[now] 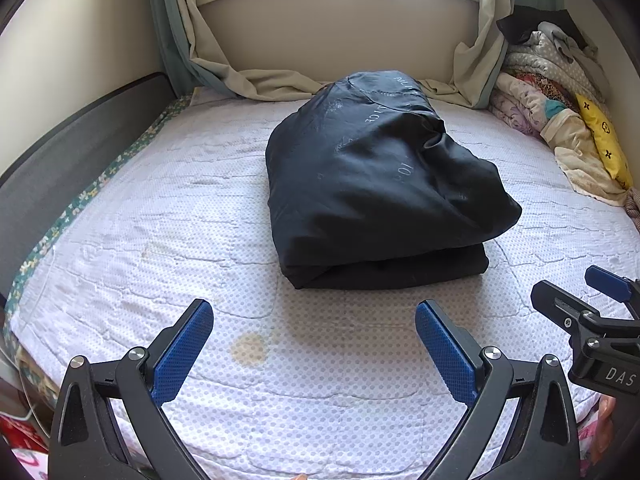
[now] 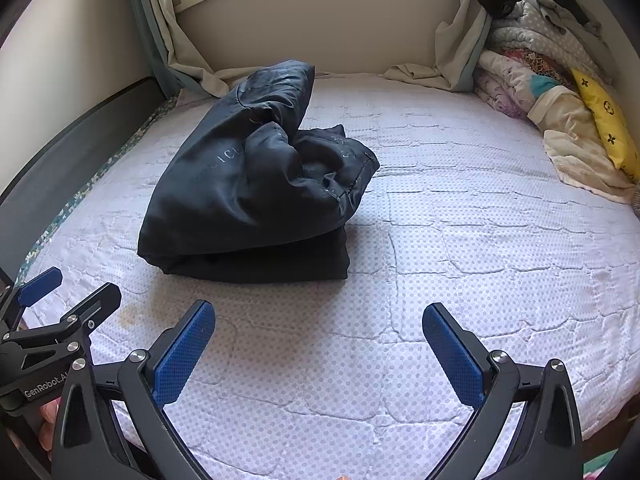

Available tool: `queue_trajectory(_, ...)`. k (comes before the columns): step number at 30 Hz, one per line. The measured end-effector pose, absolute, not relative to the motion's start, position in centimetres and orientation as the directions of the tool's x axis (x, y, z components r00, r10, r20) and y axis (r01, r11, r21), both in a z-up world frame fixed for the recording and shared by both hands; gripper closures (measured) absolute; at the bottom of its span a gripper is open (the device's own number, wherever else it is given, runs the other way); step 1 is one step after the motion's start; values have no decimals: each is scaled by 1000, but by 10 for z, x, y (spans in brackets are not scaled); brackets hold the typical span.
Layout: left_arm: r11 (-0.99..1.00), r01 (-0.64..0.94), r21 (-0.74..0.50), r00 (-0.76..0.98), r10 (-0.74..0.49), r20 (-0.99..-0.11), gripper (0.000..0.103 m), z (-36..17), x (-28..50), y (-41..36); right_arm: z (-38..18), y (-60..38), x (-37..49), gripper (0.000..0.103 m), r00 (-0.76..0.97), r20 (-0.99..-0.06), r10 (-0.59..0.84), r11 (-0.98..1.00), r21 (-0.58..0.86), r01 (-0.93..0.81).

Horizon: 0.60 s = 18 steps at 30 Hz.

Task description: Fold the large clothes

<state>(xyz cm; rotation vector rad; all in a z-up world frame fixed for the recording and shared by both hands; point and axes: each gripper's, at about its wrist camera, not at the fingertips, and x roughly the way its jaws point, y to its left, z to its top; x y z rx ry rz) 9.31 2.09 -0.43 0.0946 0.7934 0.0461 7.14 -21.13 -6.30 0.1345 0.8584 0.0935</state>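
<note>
A large dark navy garment (image 1: 376, 184) lies folded into a thick bundle on the white quilted bed (image 1: 160, 216); faint lettering shows on its cloth. In the right wrist view the garment (image 2: 256, 188) sits left of centre, its top layer puffed up. My left gripper (image 1: 314, 336) is open and empty, held over the bed's near edge, short of the bundle. My right gripper (image 2: 319, 340) is open and empty, also short of the bundle and to its right. Each gripper shows at the edge of the other's view: the right gripper (image 1: 592, 292) and the left gripper (image 2: 68, 288).
A pile of blankets with a yellow pillow (image 1: 600, 136) is stacked at the far right corner. Curtains (image 1: 224, 72) drape onto the bed's far edge below the window. A dark headboard (image 1: 72, 148) runs along the left side. A yellowish stain (image 1: 248, 348) marks the quilt near my left gripper.
</note>
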Motion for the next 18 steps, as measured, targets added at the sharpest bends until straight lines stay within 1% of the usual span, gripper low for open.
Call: queue_trajectory(18,993,-9,117,708,89,-700,1,-3,92,20,-62,-215,69,0,654,-745,134,987,159,-21)
